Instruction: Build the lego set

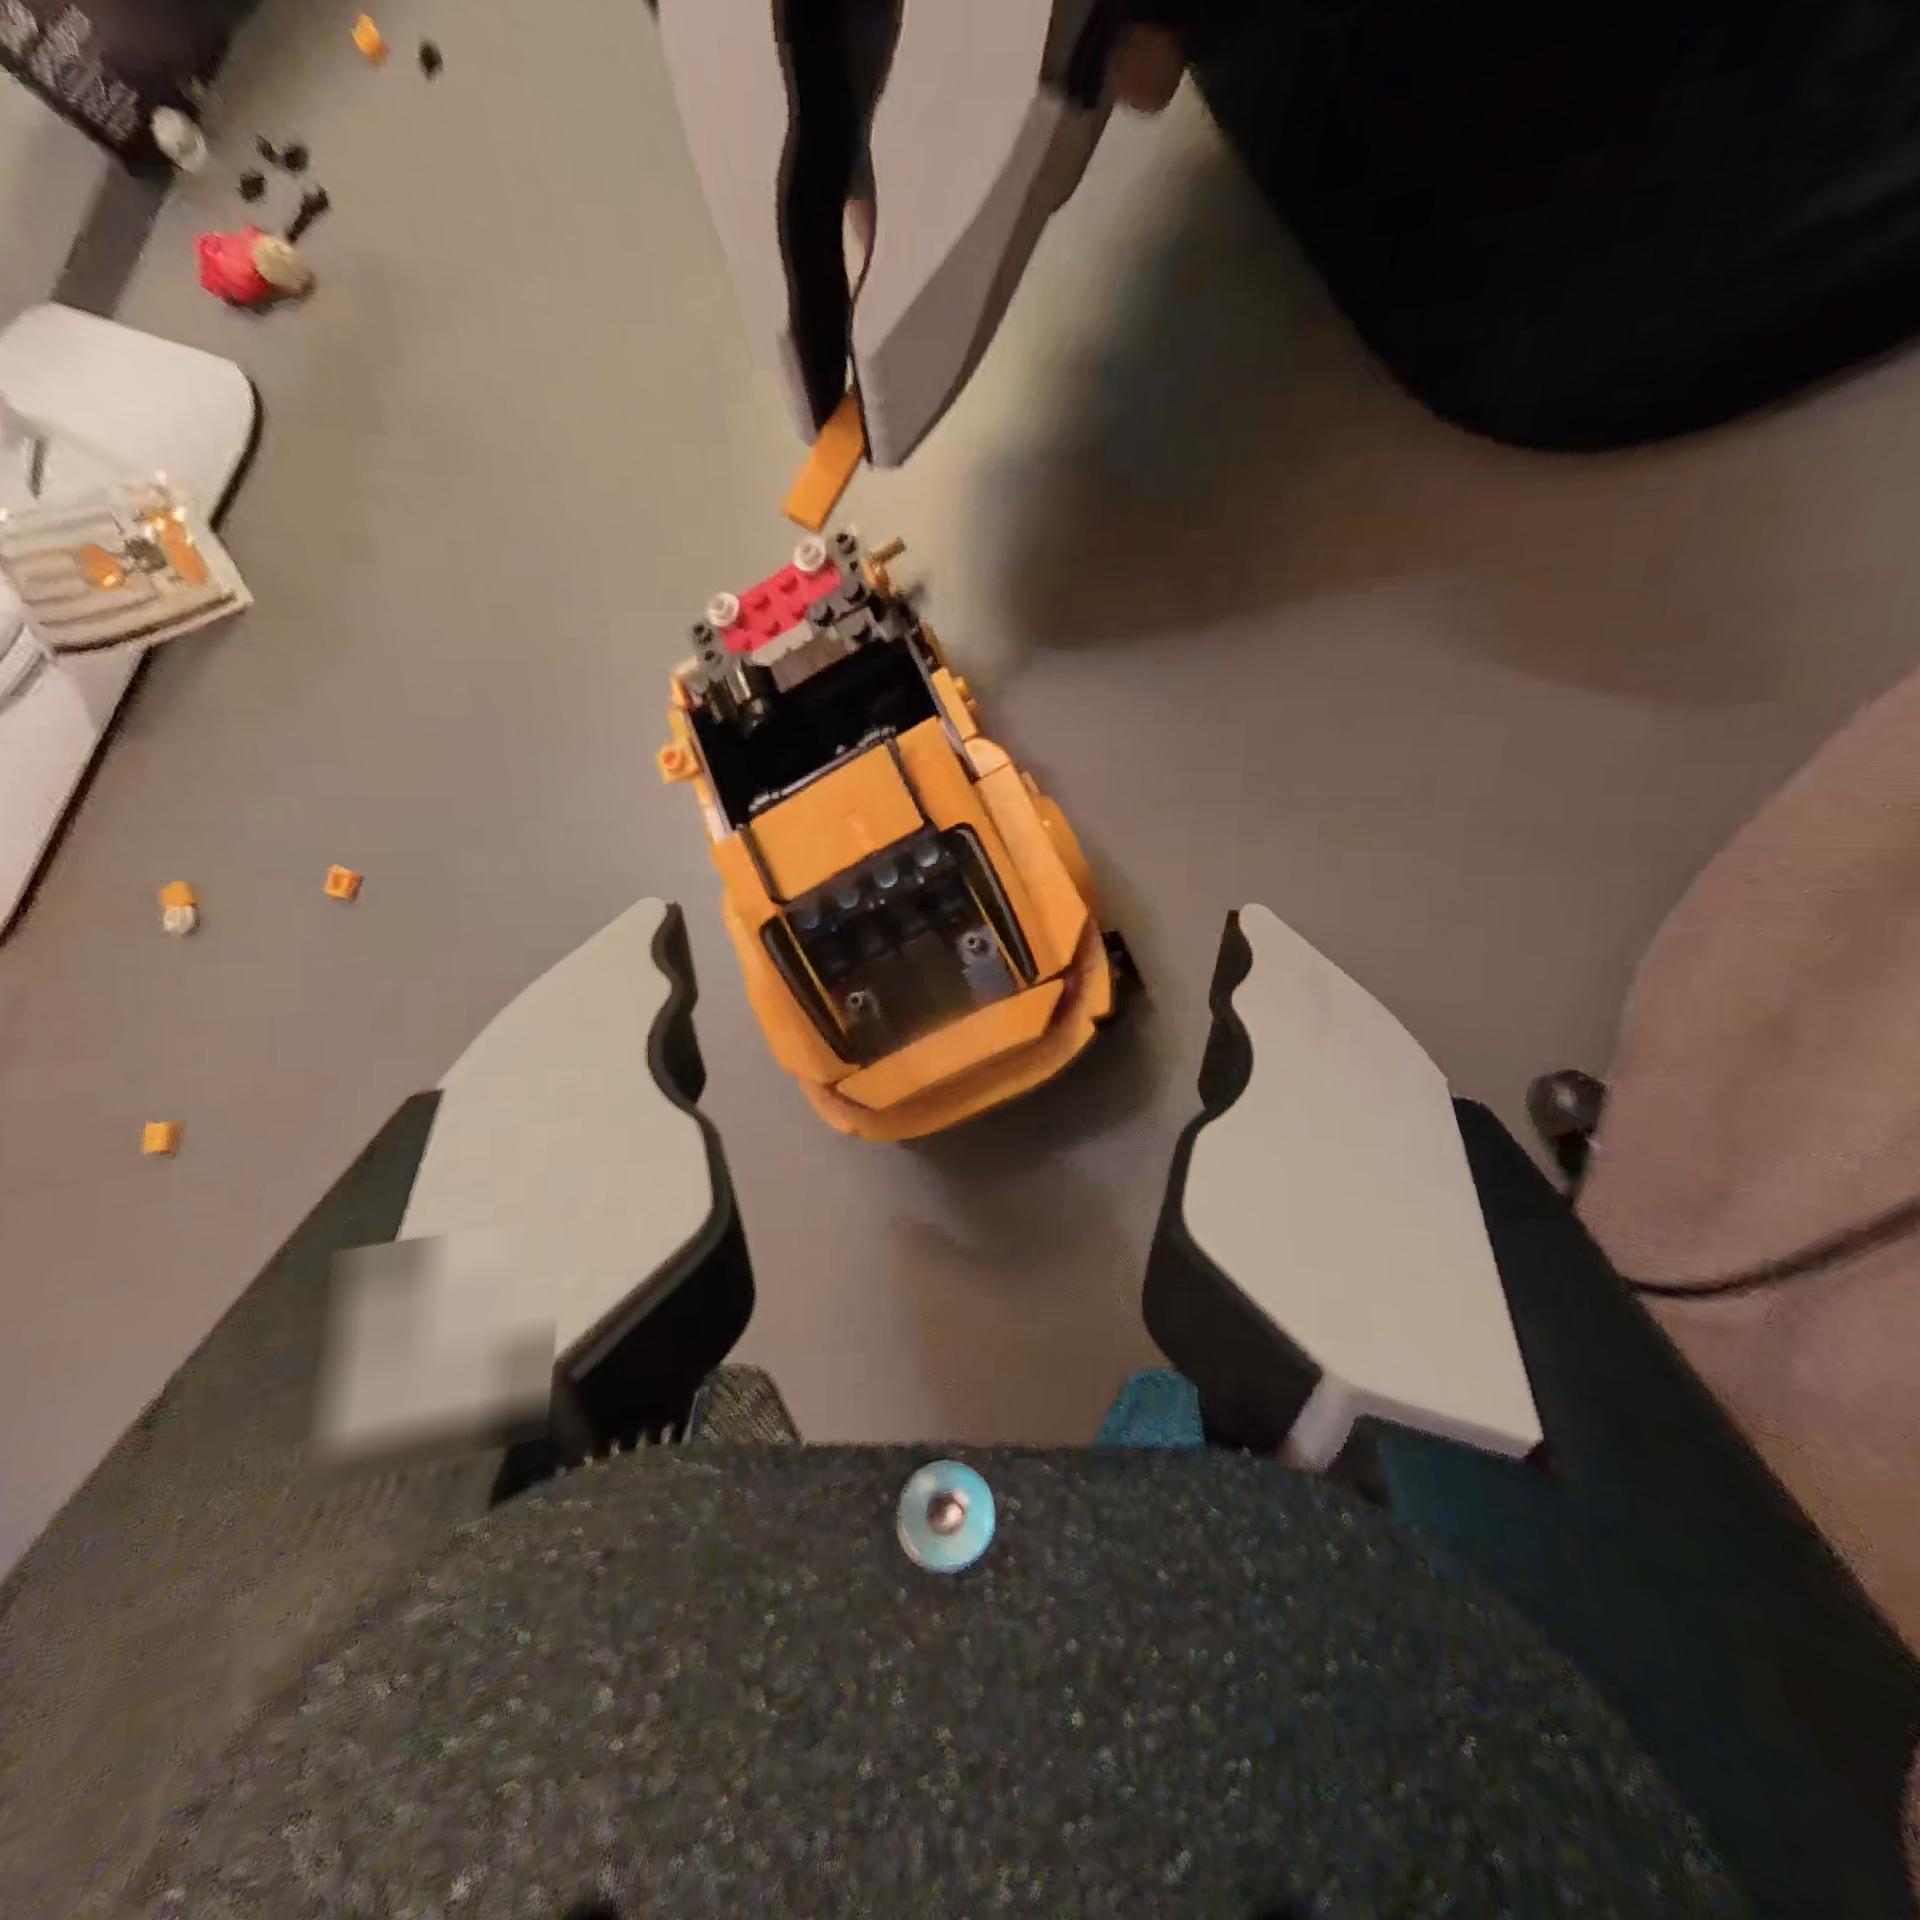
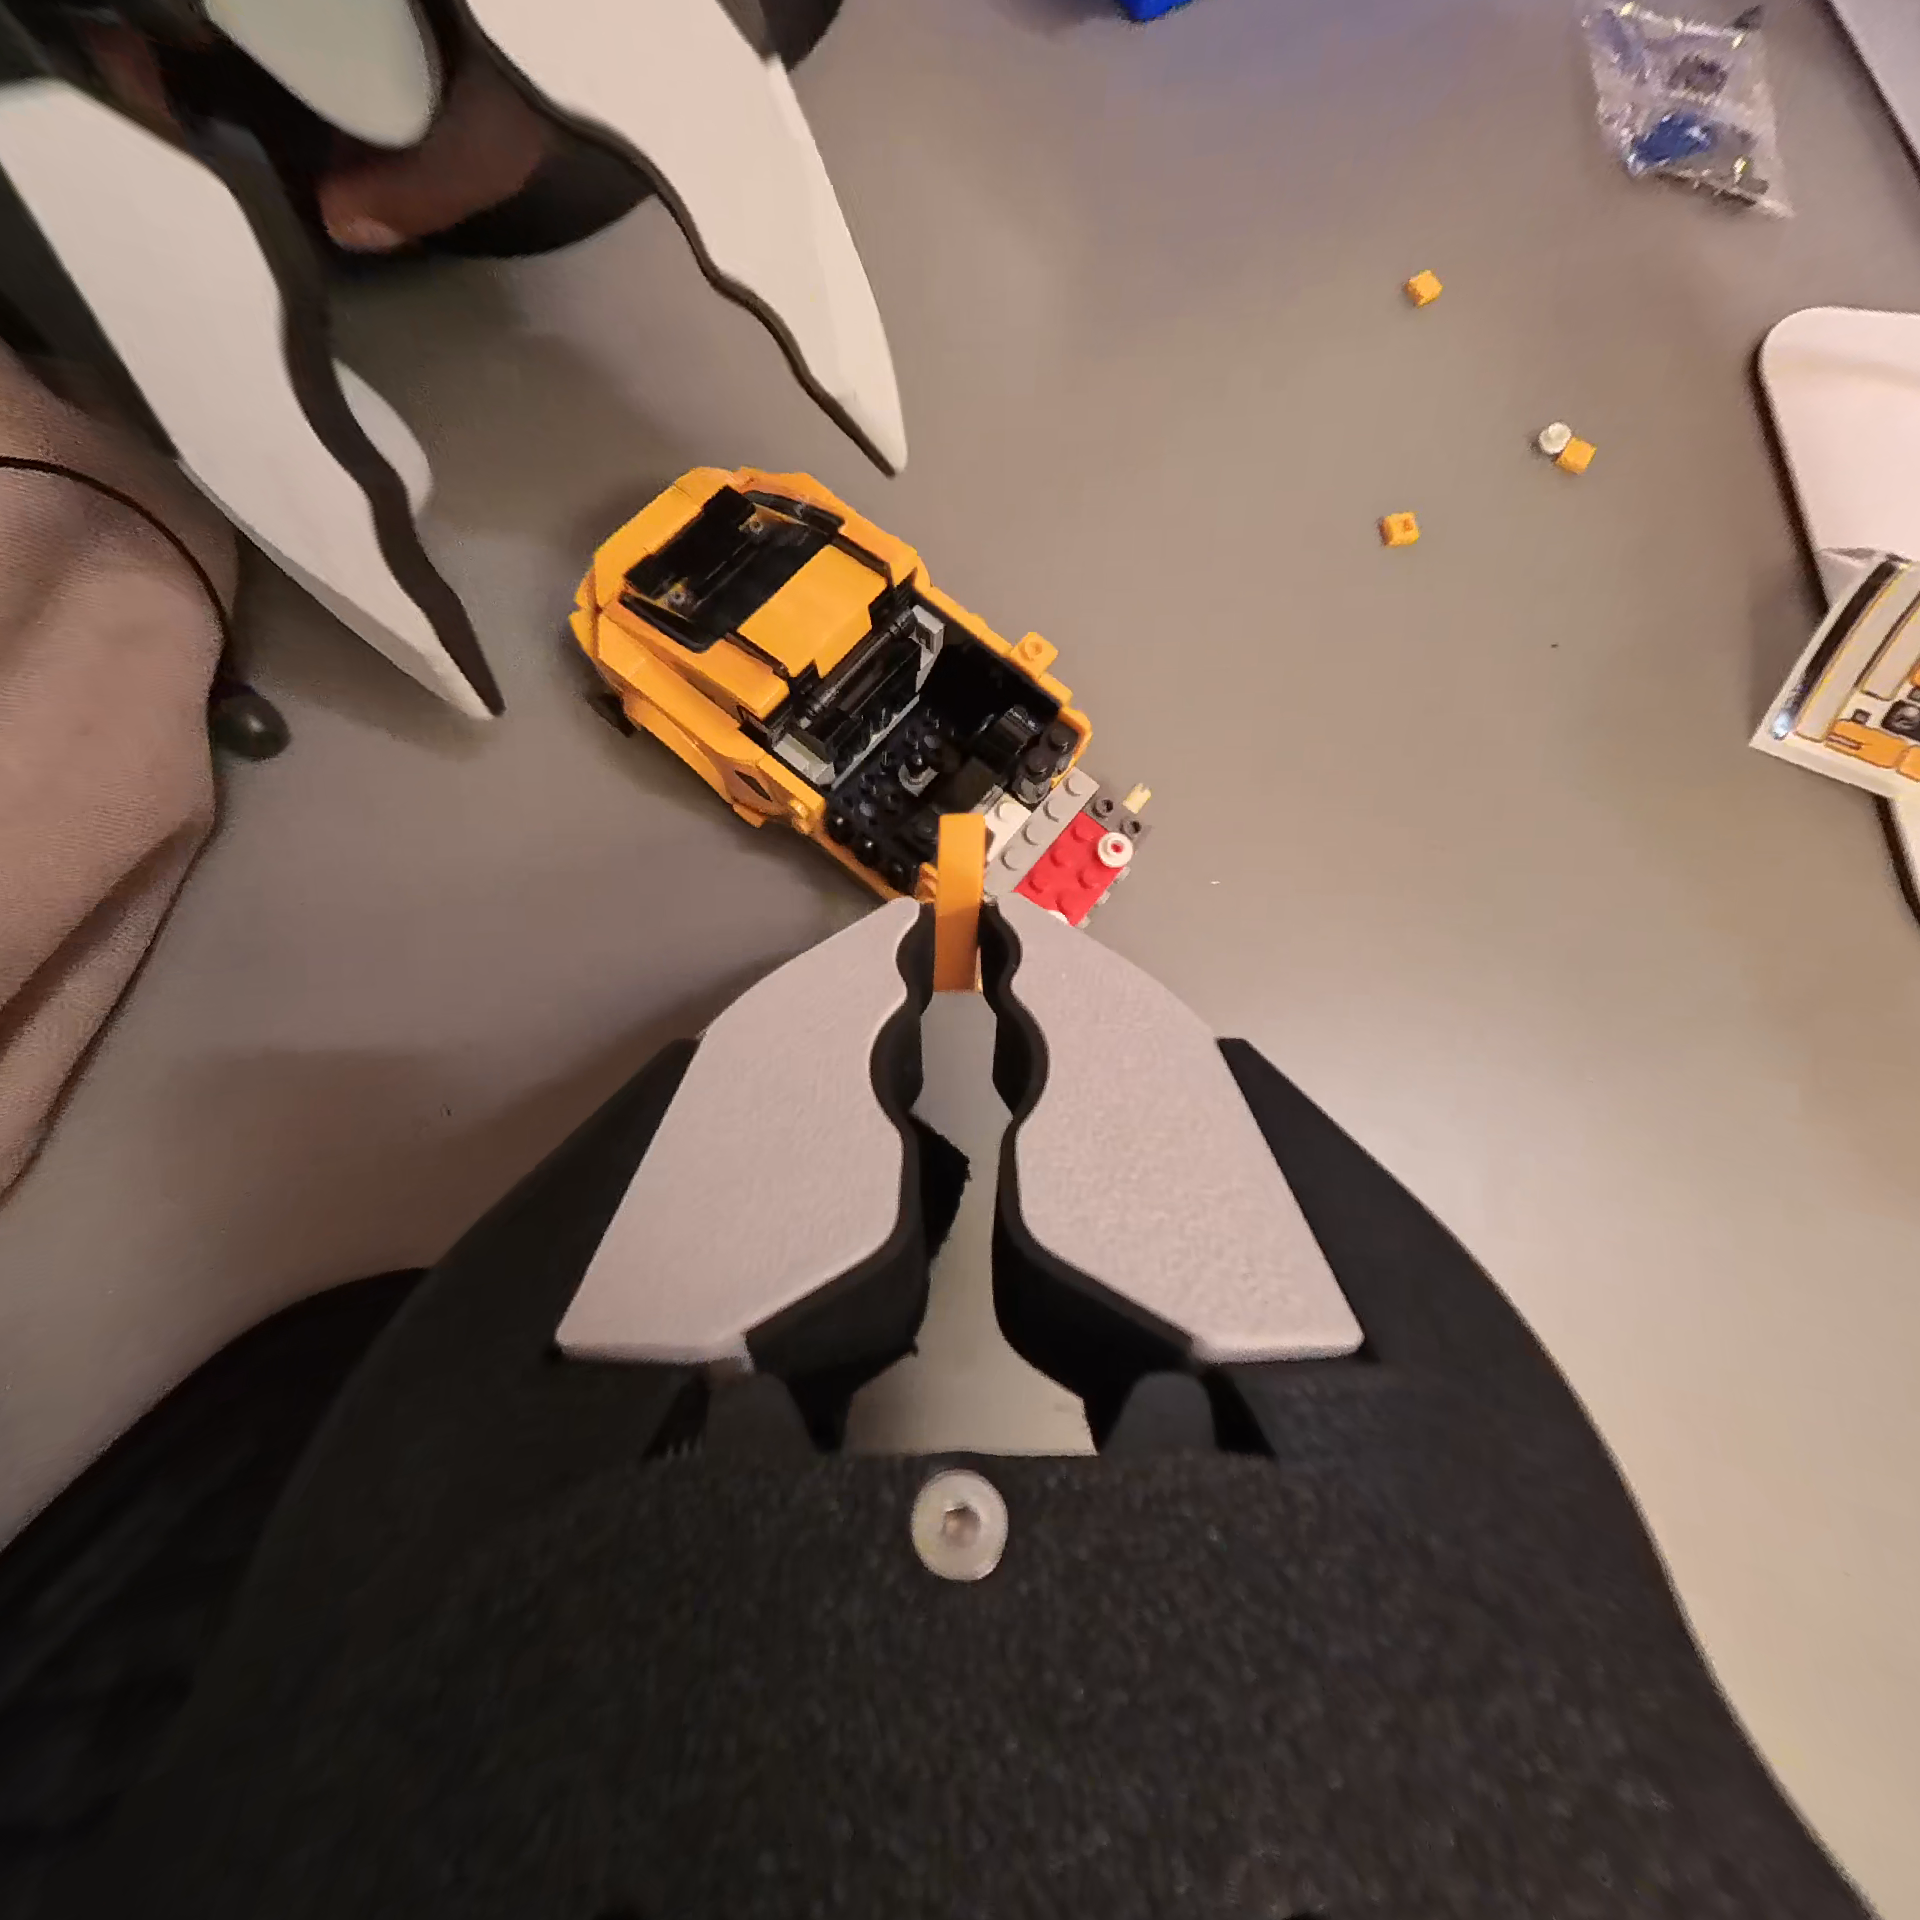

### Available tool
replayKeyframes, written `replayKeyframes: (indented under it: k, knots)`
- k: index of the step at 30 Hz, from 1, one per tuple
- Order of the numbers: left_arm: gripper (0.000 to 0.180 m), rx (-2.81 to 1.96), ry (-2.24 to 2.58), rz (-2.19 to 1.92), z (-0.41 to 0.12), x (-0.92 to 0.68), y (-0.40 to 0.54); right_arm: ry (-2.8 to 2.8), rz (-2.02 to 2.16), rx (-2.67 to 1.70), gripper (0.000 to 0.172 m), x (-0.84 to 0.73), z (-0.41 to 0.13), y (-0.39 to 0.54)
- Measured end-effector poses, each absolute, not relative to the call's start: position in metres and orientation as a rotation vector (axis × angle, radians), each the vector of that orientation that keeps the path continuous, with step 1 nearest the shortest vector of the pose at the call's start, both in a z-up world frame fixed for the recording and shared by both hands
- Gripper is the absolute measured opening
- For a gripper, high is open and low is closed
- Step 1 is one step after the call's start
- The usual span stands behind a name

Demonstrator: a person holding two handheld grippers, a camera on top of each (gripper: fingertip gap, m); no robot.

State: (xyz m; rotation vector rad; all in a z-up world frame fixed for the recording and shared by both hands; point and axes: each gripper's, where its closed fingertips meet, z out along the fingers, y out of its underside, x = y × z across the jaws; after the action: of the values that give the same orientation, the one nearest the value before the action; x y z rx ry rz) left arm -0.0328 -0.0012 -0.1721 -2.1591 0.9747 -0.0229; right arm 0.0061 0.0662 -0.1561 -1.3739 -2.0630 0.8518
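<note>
The orange brick-built car (image 1: pixel 894 883) sits on the grey table (image 1: pixel 468 727), straight ahead of my left claw (image 1: pixel 951 940) and just past its fingertips. Its long axis runs away from me, tilted a little to the left, with the closed, sloped end towards me and the open end far off. That far end is unfinished: black studded innards show, and a red plate (image 2: pixel 1075 868) with grey pieces juts out of it. My left claw is spread wide, with nothing in it, and a finger stands on either side of the car's near end, clear of it. My right claw (image 2: pixel 956 925) faces the open end from the opposite side, nipped tight on a thin orange strip (image 2: pixel 956 894) that pokes out towards the car. Small orange bricks (image 2: pixel 1397 530) lie scattered well apart.
</note>
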Motion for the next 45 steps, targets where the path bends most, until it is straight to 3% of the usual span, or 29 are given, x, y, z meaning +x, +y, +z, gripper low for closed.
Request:
replayKeyframes:
  k: [3,5,7,12,20,27,38,45]
  knots:
    - [0.099,-2.219,0.982,0.084,-0.187,-0.033,0.003,-2.019,0.877,-1.342,0.008,0.009,-0.151,0.064]
    - [0.095,-2.232,0.951,0.095,-0.19,-0.03,0.008,-1.992,0.892,-1.323,0.008,0.012,-0.149,0.062]
    - [0.079,-2.204,0.957,0.17,-0.189,-0.034,0.014,-1.96,0.91,-1.308,0.008,0.017,-0.147,0.061]
    - [0.074,-2.261,0.902,0.063,-0.185,-0.036,0.016,-1.873,0.971,-1.296,0.008,0.028,-0.137,0.066]
    - [0.073,-2.404,0.65,-1.126,-0.161,-0.02,-0.008,-1.909,1.006,-1.241,0.008,0.032,-0.125,0.055]
    - [0.075,-2.387,0.857,-1.614,-0.162,-0.028,-0.014,-2.096,1.021,-1.201,0.008,0.02,-0.124,0.035]
    - [0.073,-2.215,1.055,-1.491,-0.144,-0.045,-0.002,-2.295,1.002,-1.27,0.008,0.001,-0.136,0.033]
    - [0.081,-2.127,1.024,-0.935,-0.143,-0.046,-0.016,-2.387,0.972,-1.293,0.008,0.002,-0.14,0.03]
